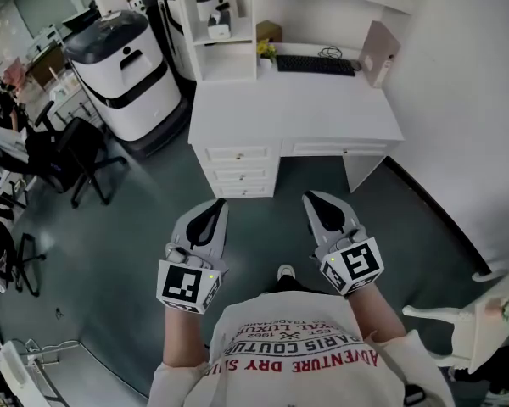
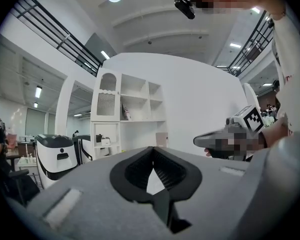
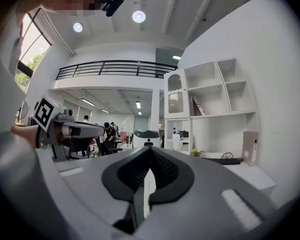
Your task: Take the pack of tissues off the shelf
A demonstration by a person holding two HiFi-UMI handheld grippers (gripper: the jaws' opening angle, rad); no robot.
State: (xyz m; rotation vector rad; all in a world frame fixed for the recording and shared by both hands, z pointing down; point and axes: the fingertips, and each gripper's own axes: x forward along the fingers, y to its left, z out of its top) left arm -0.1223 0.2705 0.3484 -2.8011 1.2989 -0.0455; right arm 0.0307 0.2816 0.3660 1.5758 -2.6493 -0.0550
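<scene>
The left gripper (image 2: 152,150) is found fully closed, with nothing held. The right gripper (image 3: 150,150) is likewise closed at the tips and empty. Both are held side by side, well short of the white counter (image 1: 322,113) ahead. Beyond and above them the shelf (image 3: 220,115) is seen. The pack of tissues (image 3: 197,106) is judged to be the slanted item leaning in an upper compartment, though this cannot be confirmed. Nothing is reached or grasped yet, so the whole task is left.

desk (image 1: 297,121): white | keyboard (image 1: 316,64): black | floor (image 1: 136,253): dark grey, perhaps greenish | shirt (image 1: 288,346): white, red lettering
</scene>
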